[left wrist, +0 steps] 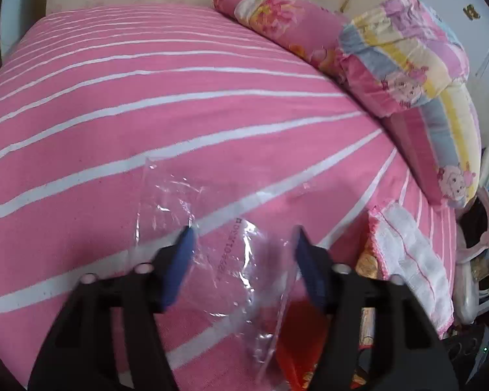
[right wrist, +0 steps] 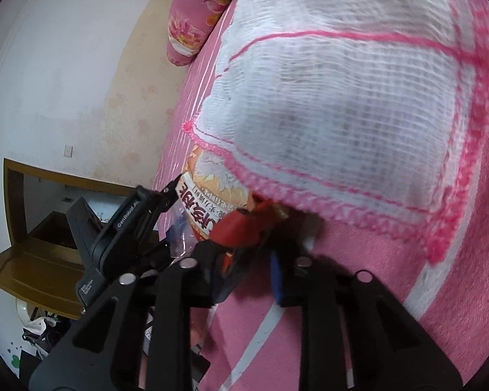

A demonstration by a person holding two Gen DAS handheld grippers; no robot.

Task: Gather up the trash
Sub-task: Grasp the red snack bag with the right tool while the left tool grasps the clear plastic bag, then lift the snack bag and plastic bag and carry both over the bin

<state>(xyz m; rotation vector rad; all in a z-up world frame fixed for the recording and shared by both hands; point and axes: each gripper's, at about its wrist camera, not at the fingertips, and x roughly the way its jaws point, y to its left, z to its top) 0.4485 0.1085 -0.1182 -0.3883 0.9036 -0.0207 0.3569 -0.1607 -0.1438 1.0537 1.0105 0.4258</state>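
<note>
Bed w/ a pink white-striped woven sheet [left wrist: 120, 169], slightly fuzzy texture. A clear crinkly plastic bag [left wrist: 218, 260] lies flat on the sheet, glossy, creased, w/ faint printed lettering on it. Left claw [left wrist: 243, 238] hangs over it, blue-padded fingers spread wide, one either side of the bag's middle, holding nothing; can't tell if the tips touch the film.

Just right of the bag sits a red and orange printed snack wrapper [right wrist: 212, 192], shiny foil-like, partly tucked under a white open-weave gauze cloth w/ pink crocheted edging [right wrist: 342, 107]. Right claw [right wrist: 244, 257] is at the wrapper's crumpled red end, fingers drawn close around it, prob. pinching it, though blur and the cloth's shadow hide the contact.

At the bed's far side: rolled pink floral quilt [left wrist: 277, 22] and a folded pastel cartoon-print quilt [left wrist: 404, 58], soft and puffy. Brown wooden furniture [right wrist: 39, 254] stands beside the bed.
</note>
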